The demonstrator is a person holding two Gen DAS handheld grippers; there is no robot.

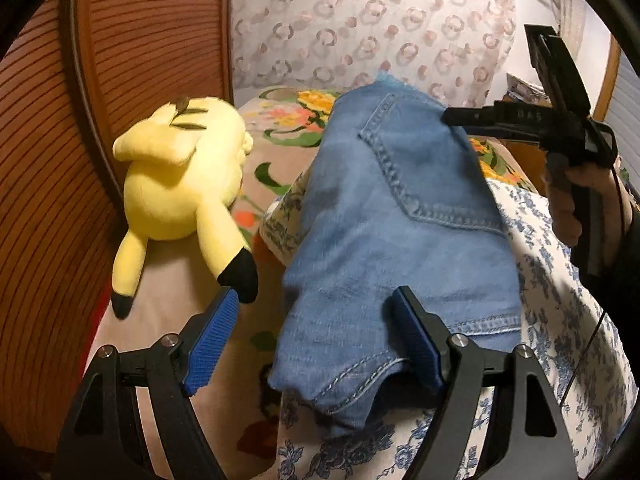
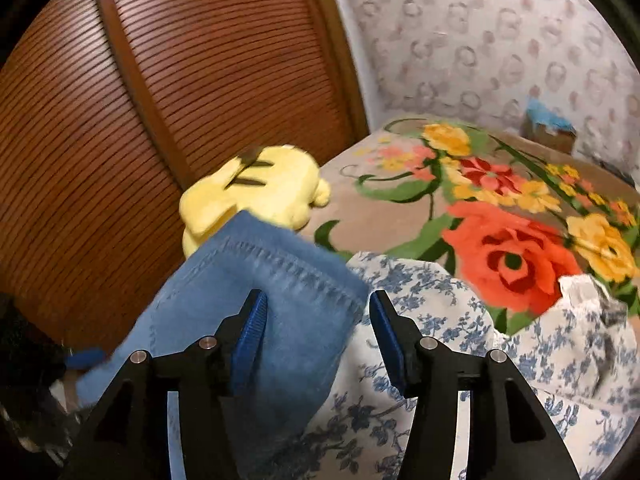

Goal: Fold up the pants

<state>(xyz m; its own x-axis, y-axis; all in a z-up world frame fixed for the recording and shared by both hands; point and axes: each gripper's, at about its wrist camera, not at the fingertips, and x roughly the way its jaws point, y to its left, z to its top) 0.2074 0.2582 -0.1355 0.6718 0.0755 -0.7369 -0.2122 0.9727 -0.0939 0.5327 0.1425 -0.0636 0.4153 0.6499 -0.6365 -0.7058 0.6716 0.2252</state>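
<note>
The blue denim pants [image 1: 392,240] lie folded in a thick bundle on a white cloth with blue flowers [image 1: 560,288], back pocket up. My left gripper [image 1: 324,340] is open at the near end of the bundle, its right pad against the denim, holding nothing. My right gripper [image 1: 450,117] shows in the left wrist view at the far right corner of the bundle, fingers together at the denim edge. In the right wrist view the right gripper [image 2: 318,340] is open, and the hemmed end of the pants [image 2: 280,300] lies between its blue pads.
A yellow plush toy [image 1: 180,184] lies left of the pants, close to a brown slatted door [image 1: 100,100]. A floral blanket [image 2: 500,220] covers the bed beyond. A patterned curtain [image 1: 360,28] hangs behind. A small box [image 2: 550,130] stands at the back right.
</note>
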